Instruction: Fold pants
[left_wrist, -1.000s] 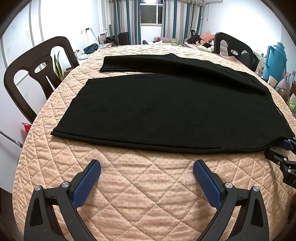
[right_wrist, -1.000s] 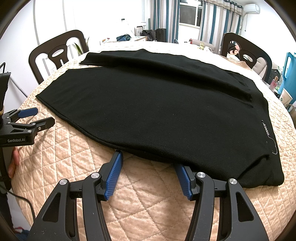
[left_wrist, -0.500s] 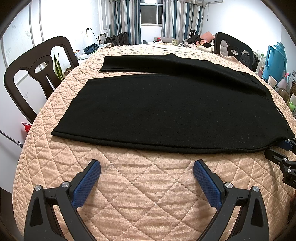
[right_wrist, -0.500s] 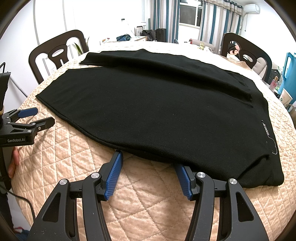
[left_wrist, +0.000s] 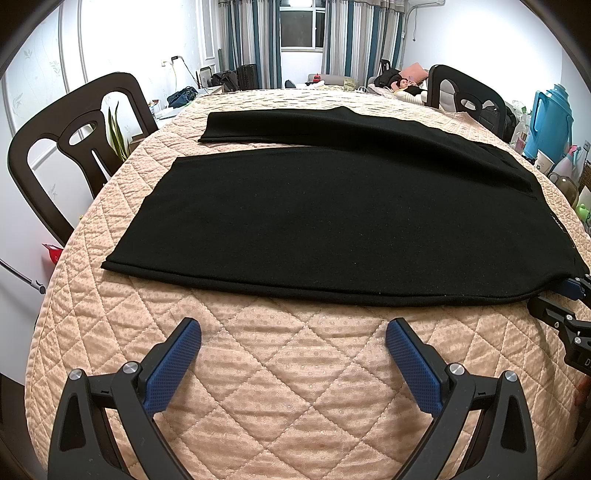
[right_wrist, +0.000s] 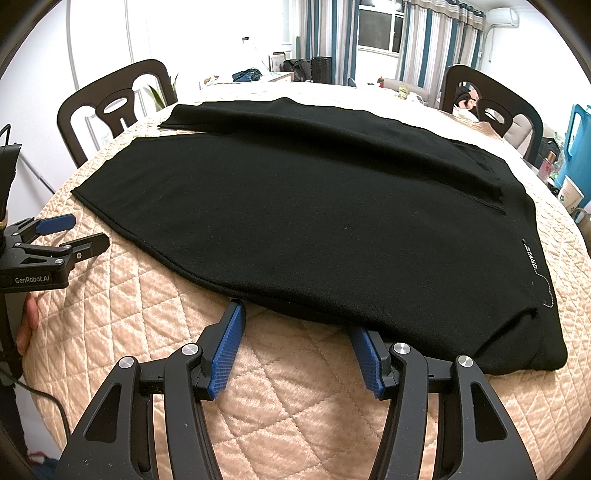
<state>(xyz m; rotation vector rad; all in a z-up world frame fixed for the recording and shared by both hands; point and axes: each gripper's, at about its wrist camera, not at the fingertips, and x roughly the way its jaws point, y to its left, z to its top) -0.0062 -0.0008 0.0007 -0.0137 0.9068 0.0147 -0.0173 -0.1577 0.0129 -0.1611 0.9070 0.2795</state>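
Black pants (left_wrist: 332, 221) lie flat across a round table with a quilted peach cover (left_wrist: 277, 387); legs point left, waist right. They also show in the right wrist view (right_wrist: 314, 221). My left gripper (left_wrist: 293, 328) is open and empty, hovering over the cover short of the near leg's edge. My right gripper (right_wrist: 295, 314) is open at the pants' near edge by the waist, its fingertips touching the hem. Each gripper shows in the other's view: the right one (left_wrist: 565, 299) and the left one (right_wrist: 74, 232).
Dark chairs stand at the table's left (left_wrist: 74, 147) and far right (left_wrist: 465, 96). A blue thermos (left_wrist: 552, 118), cups and bottles (right_wrist: 569, 195) crowd the right side. The table edge curves away close below both grippers.
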